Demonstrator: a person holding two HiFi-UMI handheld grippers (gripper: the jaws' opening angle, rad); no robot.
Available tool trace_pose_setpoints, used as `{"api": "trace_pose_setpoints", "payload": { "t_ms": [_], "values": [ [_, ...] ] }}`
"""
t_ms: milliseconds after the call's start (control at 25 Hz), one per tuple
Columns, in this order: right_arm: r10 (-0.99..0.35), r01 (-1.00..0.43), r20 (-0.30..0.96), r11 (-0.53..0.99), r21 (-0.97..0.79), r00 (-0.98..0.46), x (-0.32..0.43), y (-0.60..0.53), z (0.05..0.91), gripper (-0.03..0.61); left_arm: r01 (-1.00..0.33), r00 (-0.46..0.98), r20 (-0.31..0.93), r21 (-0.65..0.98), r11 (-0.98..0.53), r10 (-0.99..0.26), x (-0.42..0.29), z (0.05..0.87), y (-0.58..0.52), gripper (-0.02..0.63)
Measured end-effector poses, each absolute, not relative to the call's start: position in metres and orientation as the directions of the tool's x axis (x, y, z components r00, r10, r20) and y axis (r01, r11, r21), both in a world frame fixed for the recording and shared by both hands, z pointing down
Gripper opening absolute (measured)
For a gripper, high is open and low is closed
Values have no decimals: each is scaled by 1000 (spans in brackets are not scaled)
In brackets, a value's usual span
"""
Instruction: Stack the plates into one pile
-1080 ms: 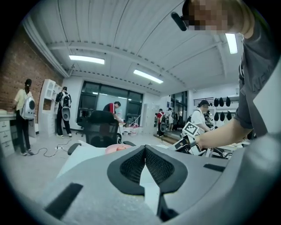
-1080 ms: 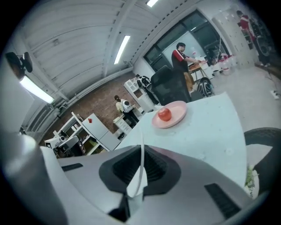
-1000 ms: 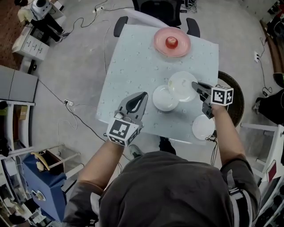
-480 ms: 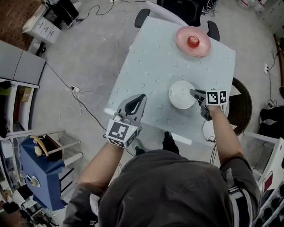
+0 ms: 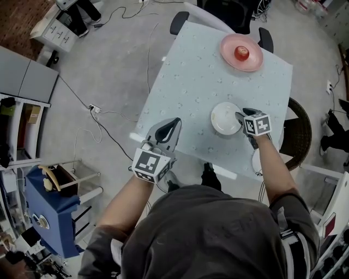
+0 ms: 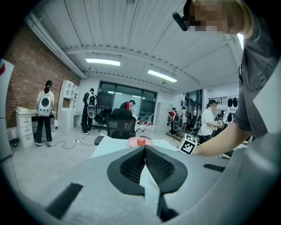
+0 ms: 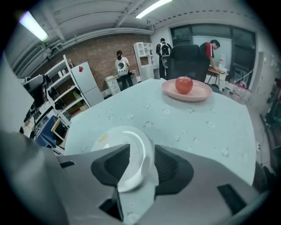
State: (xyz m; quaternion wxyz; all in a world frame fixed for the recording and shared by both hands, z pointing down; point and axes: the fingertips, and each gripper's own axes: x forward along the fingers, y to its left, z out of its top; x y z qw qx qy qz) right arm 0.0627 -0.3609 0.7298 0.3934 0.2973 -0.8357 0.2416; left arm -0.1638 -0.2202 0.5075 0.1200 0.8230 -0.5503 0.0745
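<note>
Since the earlier frame, the two white plates that lay side by side have become one pile, and the right gripper has come down beside it. Its jaws have just been opening. They now stand apart, with the pile's right rim between them but not pinched. The left gripper hovers over the table's near left edge, jaws closed tip to tip on nothing.

Surface: a pale blue table with a small scattered print, set at an angle to the room. The pile sits right of centre, towards the near edge. A third white plate lies at the near right edge, well apart from the pile and partly hidden by the right forearm. A pink plate bearing an apple stands at the far right.

Room: grey floor crossed by cables, a black chair at the table's far side, a brick wall with white shelving, and several people standing in the background.
</note>
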Motion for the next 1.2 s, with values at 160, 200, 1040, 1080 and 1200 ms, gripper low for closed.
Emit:
{"api": "trace_pose_setpoints", "payload": {
  "t_ms": [160, 200, 1040, 1080, 1200],
  "values": [
    [-371, -689, 734, 701, -181, -570, 65, -371, 699, 166, -915, 403, 250, 109, -388, -881, -156, 506, -227, 6],
    [-388, -689, 708, 700, -191, -590, 67, -372, 688, 166, -911, 411, 248, 106, -398, -877, -152, 505, -229, 6],
    [-694, -898, 570, 348, -270, -440, 313, -265, 614, 166, -556, 820, 224, 90, -826, -527, 94, 504, -262, 6],
    [-689, -904, 585, 325, -279, -428, 322, -255, 625, 166, -533, 834, 227, 93, -841, -504, 106, 506, -260, 6],
    [-663, -916, 633, 259, -306, -399, 340, -226, 660, 166, -471, 867, 238, 105, -876, -438, 137, 516, -254, 6]
  ]
}}
